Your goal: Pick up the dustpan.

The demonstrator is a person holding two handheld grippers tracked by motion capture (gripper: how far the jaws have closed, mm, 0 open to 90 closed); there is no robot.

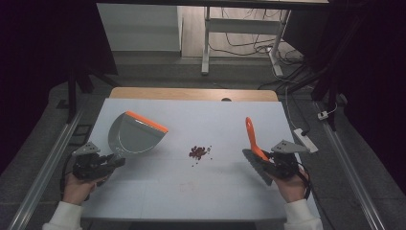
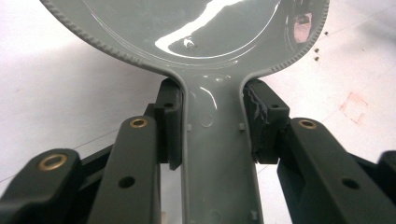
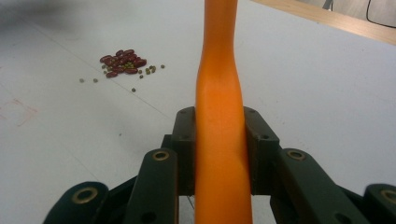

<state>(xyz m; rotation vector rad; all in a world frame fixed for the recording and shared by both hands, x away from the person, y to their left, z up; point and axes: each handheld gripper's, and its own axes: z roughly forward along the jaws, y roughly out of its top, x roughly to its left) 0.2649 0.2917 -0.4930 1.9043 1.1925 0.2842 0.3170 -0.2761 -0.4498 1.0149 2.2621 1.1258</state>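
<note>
A grey dustpan (image 1: 134, 134) with an orange lip lies on the white table at the left; my left gripper (image 1: 115, 162) is shut on its grey handle (image 2: 215, 154), both pads pressed against its sides. A hand brush with an orange handle (image 1: 252, 136) and grey bristles (image 1: 256, 165) stands at the right. My right gripper (image 1: 269, 160) is shut on that orange handle (image 3: 219, 154). Between them, a small heap of dark red beans (image 1: 197, 152) with a few green ones lies on the table; the beans (image 3: 122, 62) also show in the right gripper view.
A faint red square mark (image 1: 189, 186) is on the white table (image 1: 206, 120) in front of the beans. The table's wooden far edge (image 1: 191, 94) lies beyond. A white power strip (image 1: 305, 140) sits off the right edge, and desk legs and cables stand behind.
</note>
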